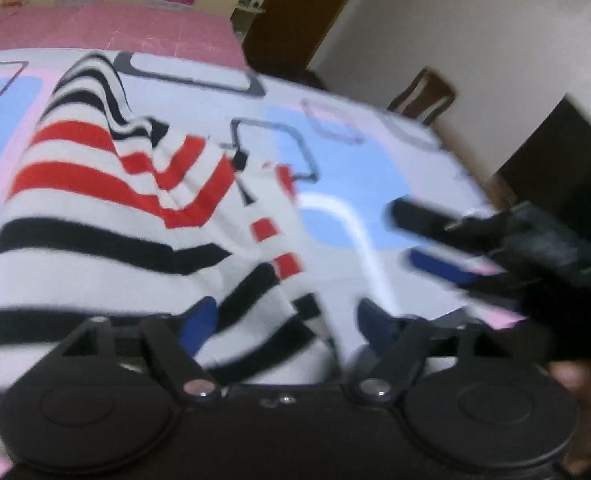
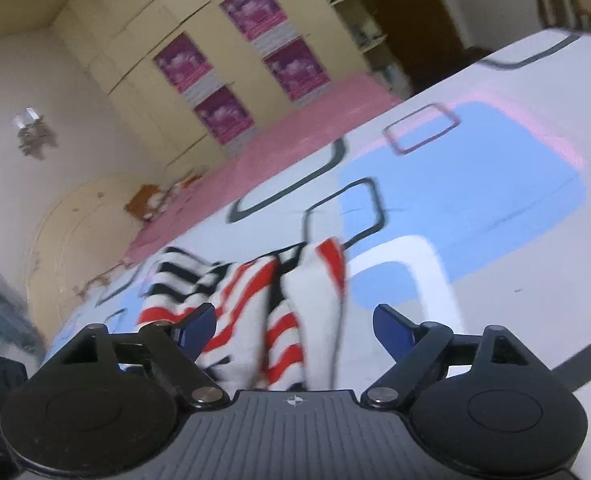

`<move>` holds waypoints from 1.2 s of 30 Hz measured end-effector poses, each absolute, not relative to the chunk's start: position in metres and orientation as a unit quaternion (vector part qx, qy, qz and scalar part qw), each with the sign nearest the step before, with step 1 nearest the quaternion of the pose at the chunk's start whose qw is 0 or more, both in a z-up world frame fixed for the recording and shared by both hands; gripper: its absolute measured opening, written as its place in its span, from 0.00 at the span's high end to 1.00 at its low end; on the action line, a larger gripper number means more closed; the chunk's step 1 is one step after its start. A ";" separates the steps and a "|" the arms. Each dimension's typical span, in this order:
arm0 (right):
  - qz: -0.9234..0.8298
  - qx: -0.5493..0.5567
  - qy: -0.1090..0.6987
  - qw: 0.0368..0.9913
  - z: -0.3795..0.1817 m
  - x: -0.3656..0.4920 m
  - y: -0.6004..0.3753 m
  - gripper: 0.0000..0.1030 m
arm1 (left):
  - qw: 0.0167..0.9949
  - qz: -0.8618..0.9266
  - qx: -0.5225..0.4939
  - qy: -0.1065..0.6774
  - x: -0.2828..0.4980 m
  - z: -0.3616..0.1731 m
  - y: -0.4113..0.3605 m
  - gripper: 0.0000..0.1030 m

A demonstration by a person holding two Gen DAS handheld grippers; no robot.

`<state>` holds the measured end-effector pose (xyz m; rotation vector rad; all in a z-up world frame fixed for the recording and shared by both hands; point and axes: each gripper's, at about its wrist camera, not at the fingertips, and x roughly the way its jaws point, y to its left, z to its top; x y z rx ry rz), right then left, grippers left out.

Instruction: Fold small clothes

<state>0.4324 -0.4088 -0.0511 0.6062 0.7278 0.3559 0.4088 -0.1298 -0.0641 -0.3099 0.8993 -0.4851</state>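
Observation:
A small white garment with red and black stripes (image 1: 107, 208) lies rumpled on a bed sheet printed with blue, pink and grey shapes (image 1: 347, 184). In the left wrist view my left gripper (image 1: 289, 316) stands open just over the garment's near edge. Striped cloth runs between its blue pads (image 1: 203, 316), and they do not press on it. My right gripper (image 1: 419, 238) comes in from the right with its fingers apart and nothing in them. The right wrist view shows the right gripper (image 2: 295, 326) open, with the bunched garment (image 2: 255, 300) just beyond and between its fingers.
A pink cover (image 1: 107, 28) lies across the far part of the bed. Behind it stands a cream cupboard with purple posters (image 2: 231, 76). A wooden chair (image 1: 423, 96) and a dark doorway (image 1: 555, 168) are past the bed's right edge.

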 end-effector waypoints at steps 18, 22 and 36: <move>0.230 0.235 0.482 0.812 -0.097 0.485 -0.313 0.74 | 0.870 -0.141 -0.230 0.412 0.468 -0.108 -0.002 0.52; 0.231 0.155 0.423 0.862 -0.068 0.467 -0.301 0.79 | 0.885 -0.160 -0.215 0.381 0.460 -0.093 -0.001 0.57; 0.189 0.146 0.420 0.875 -0.096 0.432 -0.346 0.79 | 0.889 -0.187 -0.026 0.418 0.467 -0.078 -0.069 0.54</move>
